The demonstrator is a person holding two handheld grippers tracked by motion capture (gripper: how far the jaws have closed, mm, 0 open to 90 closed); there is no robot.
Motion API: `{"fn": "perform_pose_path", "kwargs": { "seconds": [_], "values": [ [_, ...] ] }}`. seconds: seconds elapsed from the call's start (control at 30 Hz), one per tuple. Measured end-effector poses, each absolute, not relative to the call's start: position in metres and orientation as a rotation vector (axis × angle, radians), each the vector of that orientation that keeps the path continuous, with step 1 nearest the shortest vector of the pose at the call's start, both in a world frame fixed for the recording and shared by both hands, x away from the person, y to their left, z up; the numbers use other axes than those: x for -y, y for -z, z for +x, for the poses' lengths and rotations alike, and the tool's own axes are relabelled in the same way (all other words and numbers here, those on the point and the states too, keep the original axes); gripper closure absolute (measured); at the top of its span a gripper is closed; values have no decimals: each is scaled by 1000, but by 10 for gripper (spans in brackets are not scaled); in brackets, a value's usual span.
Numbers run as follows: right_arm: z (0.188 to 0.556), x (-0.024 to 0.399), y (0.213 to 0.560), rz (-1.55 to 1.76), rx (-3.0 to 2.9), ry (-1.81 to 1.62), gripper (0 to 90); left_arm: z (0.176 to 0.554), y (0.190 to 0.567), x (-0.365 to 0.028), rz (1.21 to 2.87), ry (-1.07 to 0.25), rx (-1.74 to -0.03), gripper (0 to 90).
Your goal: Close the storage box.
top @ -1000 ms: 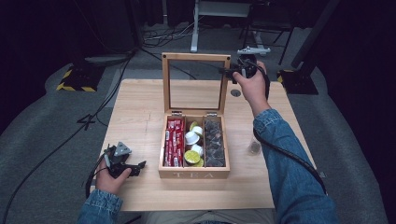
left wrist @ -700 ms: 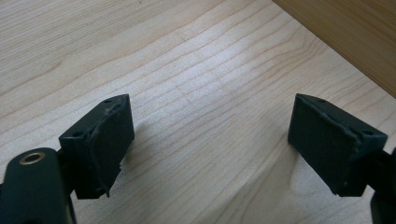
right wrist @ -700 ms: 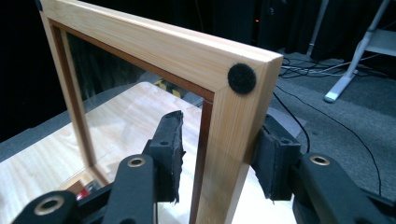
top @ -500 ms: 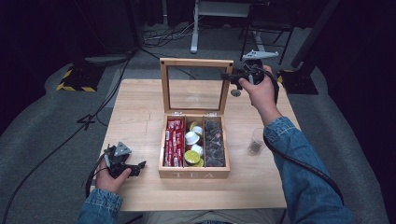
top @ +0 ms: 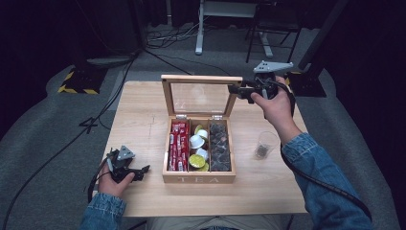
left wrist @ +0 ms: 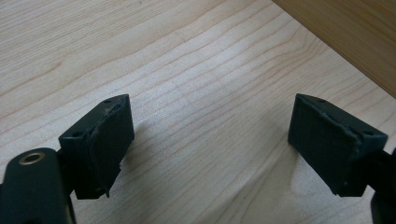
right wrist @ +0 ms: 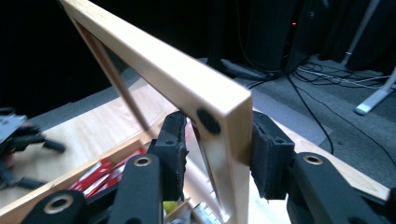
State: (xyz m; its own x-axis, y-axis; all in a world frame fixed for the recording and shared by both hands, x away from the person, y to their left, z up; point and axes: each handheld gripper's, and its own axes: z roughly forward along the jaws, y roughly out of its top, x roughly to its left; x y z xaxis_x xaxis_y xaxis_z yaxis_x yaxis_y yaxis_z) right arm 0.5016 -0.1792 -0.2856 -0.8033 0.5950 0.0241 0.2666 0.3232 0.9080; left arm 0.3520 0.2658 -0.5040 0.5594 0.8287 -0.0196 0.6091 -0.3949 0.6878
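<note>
Between the right gripper's (right wrist: 217,154) closing jaws stands the tea box lid (right wrist: 187,88); below, sachets (right wrist: 100,175); left gripper (left wrist: 210,144) gapes wide over bare table (left wrist: 187,70).

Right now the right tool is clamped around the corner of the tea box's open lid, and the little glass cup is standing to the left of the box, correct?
Not quite. The glass cup stands to the right of the tea box, as the high view shows. The rest holds: the right tool has its jaws around the corner of the open lid, and they have just been closing on it.
</note>
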Motion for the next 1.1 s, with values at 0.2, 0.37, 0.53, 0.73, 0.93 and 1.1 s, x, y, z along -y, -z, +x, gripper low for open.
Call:
{"fn": "perform_pose_path", "kwargs": {
  "seconds": [0.2,0.37,0.53,0.73,0.93,1.1],
  "values": [
    [481,180,287,715,-2314,-1443,603,352,504,-266,2139,-433,-1148,147],
    [464,181,291,661,-2347,-1406,589,352,504,-266,2139,-433,-1148,147],
    [450,183,298,626,-2355,-1393,563,352,504,-266,2140,-433,-1148,147],
    [433,183,307,563,-2349,-1342,477,352,504,-266,2139,-434,-1148,147],
    [419,183,320,542,-2367,-1345,447,352,504,-266,2139,-433,-1149,147],
    [404,182,330,481,-2352,-1319,447,352,504,-266,2140,-433,-1148,147]
  ]
}}
